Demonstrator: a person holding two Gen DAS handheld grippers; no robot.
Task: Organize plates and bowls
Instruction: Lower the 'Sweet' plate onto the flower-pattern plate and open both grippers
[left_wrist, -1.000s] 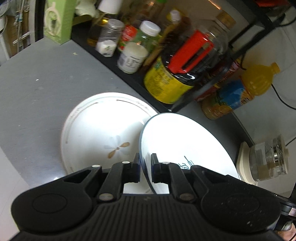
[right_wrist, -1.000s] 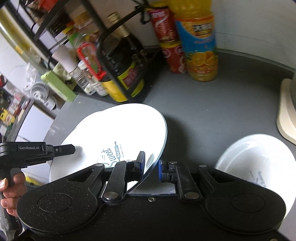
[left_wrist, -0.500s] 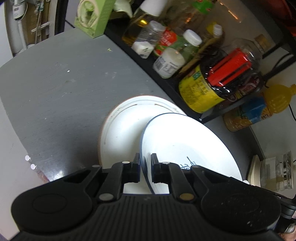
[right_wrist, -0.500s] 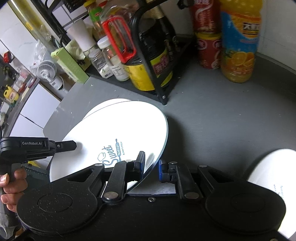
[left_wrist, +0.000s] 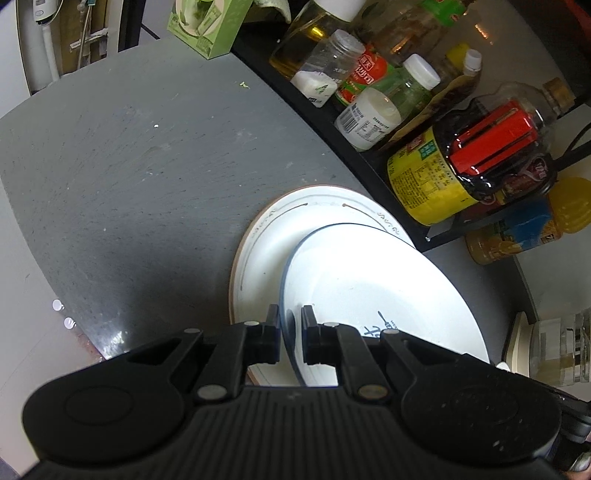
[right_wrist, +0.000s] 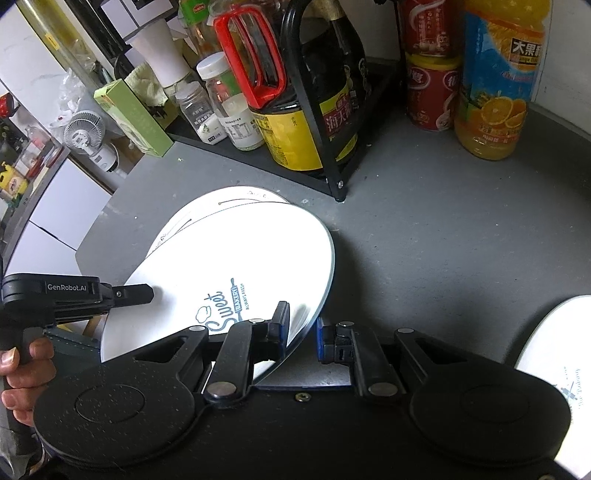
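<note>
A white plate with a blue rim and "Sweet Bakery" print (left_wrist: 369, 280) (right_wrist: 240, 266) is held by both grippers. My left gripper (left_wrist: 290, 339) is shut on its near rim. My right gripper (right_wrist: 301, 332) has its jaws either side of the opposite rim, with a small gap on the right side. The plate hangs tilted over a larger white plate with a brown rim (left_wrist: 266, 240) (right_wrist: 207, 206) that lies flat on the grey counter (left_wrist: 129, 184). The left gripper shows in the right wrist view (right_wrist: 122, 293).
A black rack (right_wrist: 325, 158) with sauce bottles and jars stands just behind the plates. An orange juice bottle (right_wrist: 498, 74) and red cans (right_wrist: 430, 92) stand at the back right. Another white dish (right_wrist: 557, 343) lies at the right. A glass jar (left_wrist: 557, 350) stands right.
Both grippers carried the blue-rimmed plate further over the brown-rimmed plate, which it now covers more. The white dish at right has slid toward the frame edge.
</note>
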